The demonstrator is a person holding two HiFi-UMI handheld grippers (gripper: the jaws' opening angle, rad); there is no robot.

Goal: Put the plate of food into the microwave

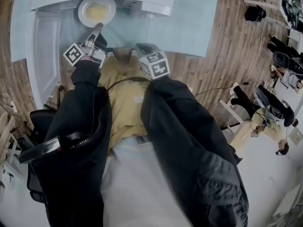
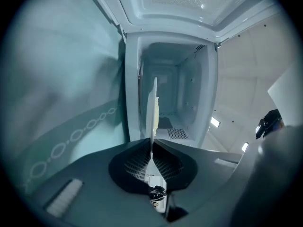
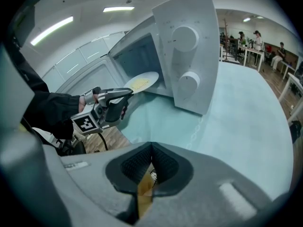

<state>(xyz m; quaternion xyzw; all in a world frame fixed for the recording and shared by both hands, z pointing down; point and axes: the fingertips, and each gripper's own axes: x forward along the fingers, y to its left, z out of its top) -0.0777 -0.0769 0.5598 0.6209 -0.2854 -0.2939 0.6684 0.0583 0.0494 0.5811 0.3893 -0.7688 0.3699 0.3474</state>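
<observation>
- The plate is pinched in the left tongs; the right tongs are closed, empty.
- It could be bumped on the microwave and food spilled.

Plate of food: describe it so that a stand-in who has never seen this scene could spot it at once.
Find the open white microwave standing on the pale blue-green table. At the mouth of its cavity, the left tool holds the plate of food by its rim. It is the only round white dish here, with a pale yellow patch of food on top.
</observation>
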